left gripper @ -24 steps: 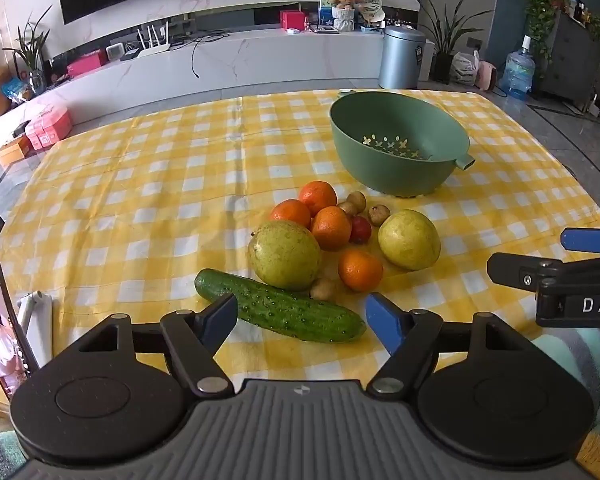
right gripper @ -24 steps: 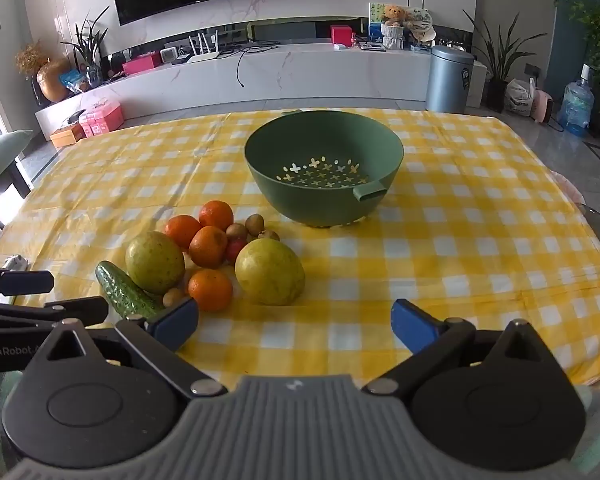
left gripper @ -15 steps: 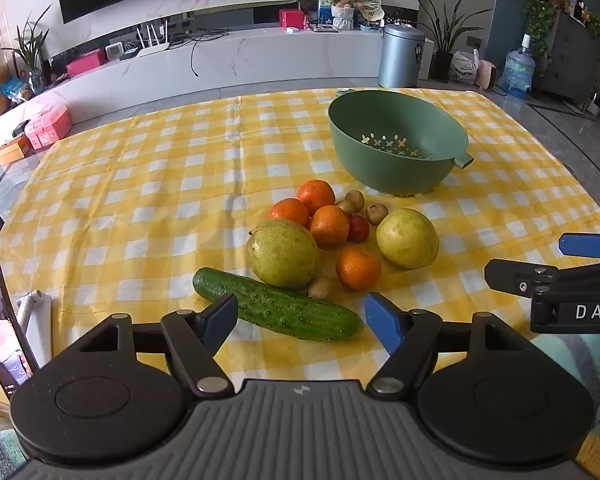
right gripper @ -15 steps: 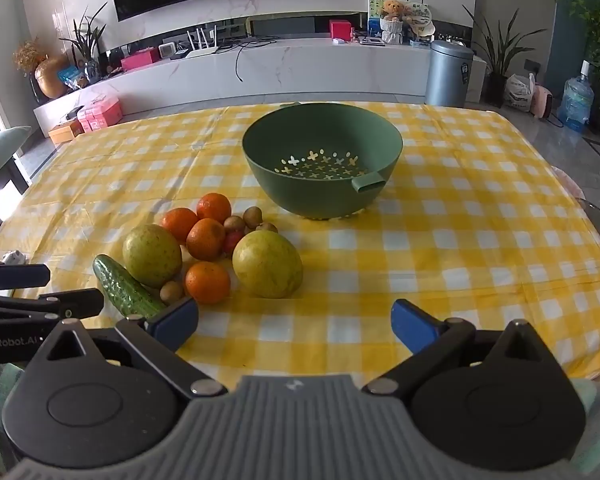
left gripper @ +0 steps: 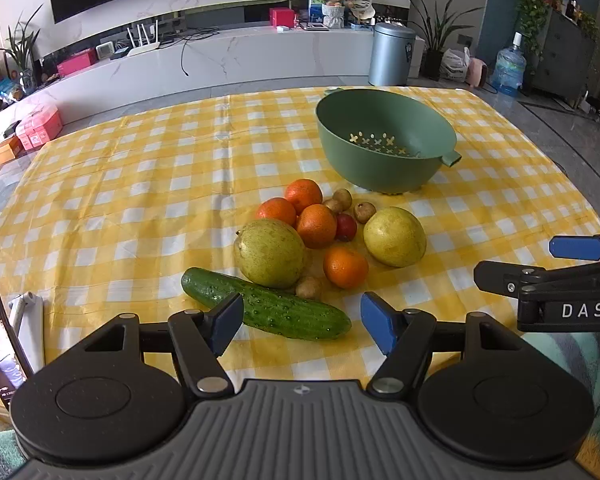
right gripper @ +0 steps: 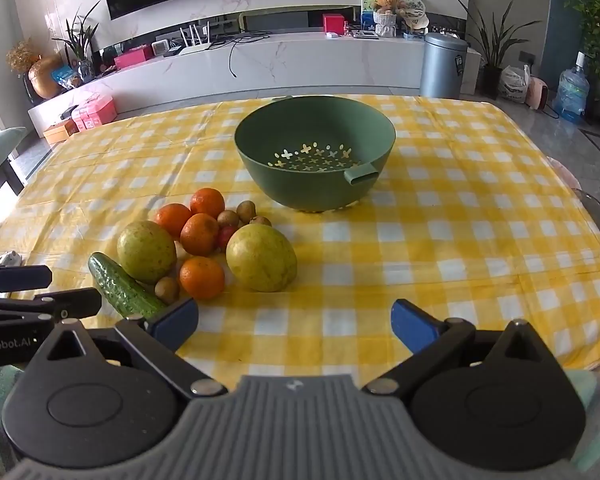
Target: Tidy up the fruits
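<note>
Change since earlier frame: both views have crept slightly closer to the fruit; no fruit has shifted.
Left gripper (left gripper: 302,322): fingers spread wide, nothing between them, hovering over the near edge of the bench (left gripper: 140,184).
Cucumber (left gripper: 266,304): lies directly ahead of the left fingers, nearest item to them; long axis runs across the gap, left end farther, right end nearer.
Fruit cluster: left pear (left gripper: 270,252), four oranges (left gripper: 346,266), small brown fruits and one red fruit, right pear (left gripper: 394,236), all on the cloth, touching or just beside one another.
Colander (left gripper: 384,140): green, empty, beyond the cluster to the right.
Right gripper (right gripper: 294,320): fingers at full spread, empty; cluster lies ahead and left, colander straight ahead.
Judgement: nothing sorted yet; left hand is nearer the cucumber, right hand nearer the right pear.
</note>
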